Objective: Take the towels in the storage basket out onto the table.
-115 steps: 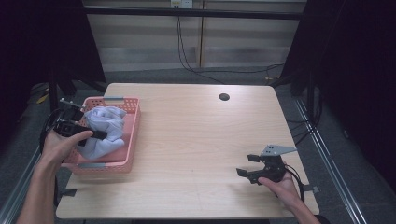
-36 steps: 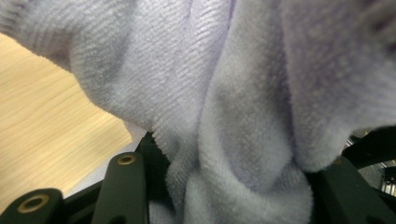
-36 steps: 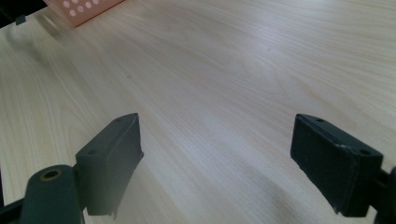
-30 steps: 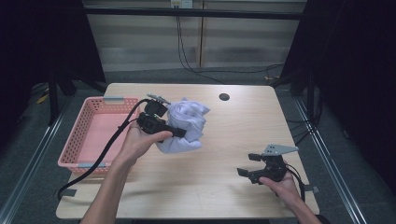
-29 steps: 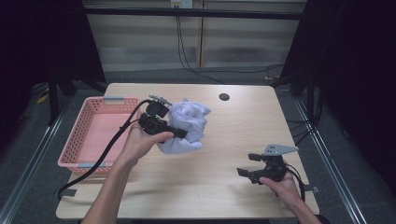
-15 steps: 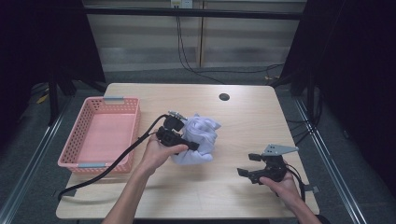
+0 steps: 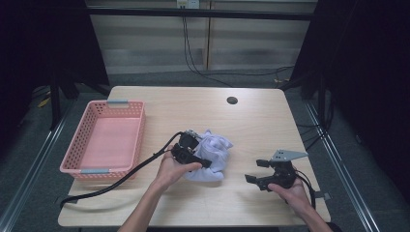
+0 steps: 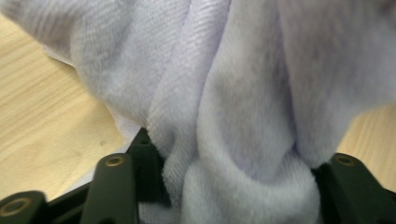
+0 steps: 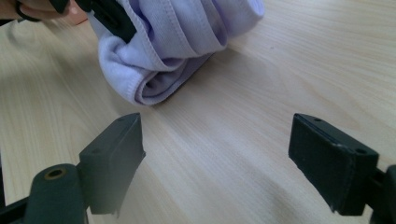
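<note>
One bundled lilac cloth [image 7: 212, 155] is seen resting on the wooden table [image 7: 270, 121], near its middle, well to the right of the pink basket [image 7: 107, 137]. It is bunched into a soft roll whose long axis runs roughly from the near edge toward the far edge. A thick fold of it is lodged between the jaws of the left gripper [image 7: 192, 153], which have just been opening; whether the pads still press on the fabric cannot be told. The right gripper [image 7: 258, 173] is held low over the table to the right of the cloth, jaws wide apart and empty, aimed at the roll's near end. For a spreading move, that free end is judged nearer the right gripper.
</note>
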`<state>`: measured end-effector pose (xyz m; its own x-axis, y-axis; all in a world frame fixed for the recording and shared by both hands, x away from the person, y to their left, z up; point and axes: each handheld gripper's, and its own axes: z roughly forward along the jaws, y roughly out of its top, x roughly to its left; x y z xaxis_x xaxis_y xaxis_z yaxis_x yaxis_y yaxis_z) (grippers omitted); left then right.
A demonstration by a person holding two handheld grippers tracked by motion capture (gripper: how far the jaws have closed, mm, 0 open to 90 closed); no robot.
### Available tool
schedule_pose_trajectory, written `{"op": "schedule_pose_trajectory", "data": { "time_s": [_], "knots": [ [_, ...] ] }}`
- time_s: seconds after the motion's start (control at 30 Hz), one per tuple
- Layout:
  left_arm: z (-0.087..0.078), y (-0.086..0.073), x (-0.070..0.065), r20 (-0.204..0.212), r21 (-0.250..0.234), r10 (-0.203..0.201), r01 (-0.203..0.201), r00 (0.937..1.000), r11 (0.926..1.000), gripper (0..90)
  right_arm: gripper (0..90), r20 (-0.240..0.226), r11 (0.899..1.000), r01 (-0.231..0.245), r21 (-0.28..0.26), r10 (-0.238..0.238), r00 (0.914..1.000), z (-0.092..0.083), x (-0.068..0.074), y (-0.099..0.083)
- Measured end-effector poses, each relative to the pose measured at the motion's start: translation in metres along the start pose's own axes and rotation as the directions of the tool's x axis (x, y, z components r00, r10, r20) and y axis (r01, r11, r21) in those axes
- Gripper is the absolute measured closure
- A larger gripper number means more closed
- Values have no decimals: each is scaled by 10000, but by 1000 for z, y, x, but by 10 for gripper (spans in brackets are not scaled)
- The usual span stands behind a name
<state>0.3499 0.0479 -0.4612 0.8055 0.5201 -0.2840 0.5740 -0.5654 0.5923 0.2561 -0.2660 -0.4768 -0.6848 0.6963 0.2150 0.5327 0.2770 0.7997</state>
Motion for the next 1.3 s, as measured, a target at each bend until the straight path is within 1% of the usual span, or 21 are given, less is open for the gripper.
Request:
{"op": "schedule_pose_trajectory", "data": {
  "time_s": [0.07,0.1,0.17,0.23,0.33,0.37,0.4,0.47,0.5,0.57,0.63,0.8,0.87,0.9,0.97,1.03,1.07,1.13,1.23,1.27,1.3],
  "knots": [
    [2,-1,-1,-5,-70,144,-144,9999,9999,354,198,-84,10000,-81,-11,81,9999,1,1,0],
    [1,-1,-1,26,-91,287,-286,9996,9995,354,198,-214,9998,-188,-50,186,9996,1,1,0],
    [0,-2,-1,55,-239,378,-377,9993,9990,248,199,-367,9992,-341,-217,333,9988,1,4,3],
    [-3,-2,0,197,-345,420,-413,9989,9986,195,199,-457,9989,-406,-253,394,9982,1,6,6],
    [-7,-2,0,297,-289,497,-489,9983,9984,190,199,-273,9996,-168,-233,162,9995,1,9,13],
    [-10,-2,0,354,-414,419,-404,9985,9983,190,199,-273,9996,-168,-233,162,9995,1,9,13],
    [-15,-4,3,605,-716,251,-208,9979,9972,186,199,-240,9997,-75,-250,69,9997,2,10,17],
    [-22,-7,5,448,-838,159,-121,9989,9964,177,199,-290,9995,-24,-331,14,9996,4,12,23],
    [-32,-12,8,521,-1174,-88,149,9986,9930,178,203,-250,9993,147,-354,-156,9996,11,14,32],
    [-38,-15,9,451,-1250,-177,233,9988,9919,202,220,-405,9990,218,-384,-234,9989,18,16,39],
    [-49,-20,7,335,-1393,-26,73,9994,9902,227,280,-551,9985,452,-321,-469,9974,27,20,48],
    [-73,-37,-8,85,-1421,71,-58,9999,9898,267,335,-886,9976,601,-345,-629,9941,46,23,64],
    [-80,-45,-16,106,-1406,191,-174,9998,9899,308,445,-1102,9976,658,-192,-675,9916,57,23,68],
    [-84,-50,-19,43,-1415,161,-154,9999,9898,325,458,-1154,9977,670,-80,-675,9910,63,24,68],
    [-89,-61,-24,408,-1700,-68,136,9991,9854,332,573,-1065,9976,689,96,-675,9920,73,25,66],
    [-93,-70,-29,315,-1608,-55,105,9995,9869,372,710,-1205,9976,644,254,-609,9908,79,26,63],
    [-94,-74,-33,240,-1596,64,-25,9997,9872,377,762,-1238,9970,723,279,-683,9900,80,27,62],
    [-99,-78,-39,251,-1624,173,-130,9995,9866,424,798,-1263,9957,870,315,-824,9886,79,31,61],
    [-102,-80,-44,194,-2017,100,-59,9998,9794,422,813,-1341,9943,1006,341,-952,9864,73,33,59],
    [-100,-81,-43,232,-2081,104,-54,9997,9781,437,816,-1417,9943,1002,373,-940,9854,73,33,58],
    [-97,-82,-42,405,-2068,-55,138,9992,9783,460,817,-1480,9937,1029,442,-953,9844,73,33,56]
  ]
}}
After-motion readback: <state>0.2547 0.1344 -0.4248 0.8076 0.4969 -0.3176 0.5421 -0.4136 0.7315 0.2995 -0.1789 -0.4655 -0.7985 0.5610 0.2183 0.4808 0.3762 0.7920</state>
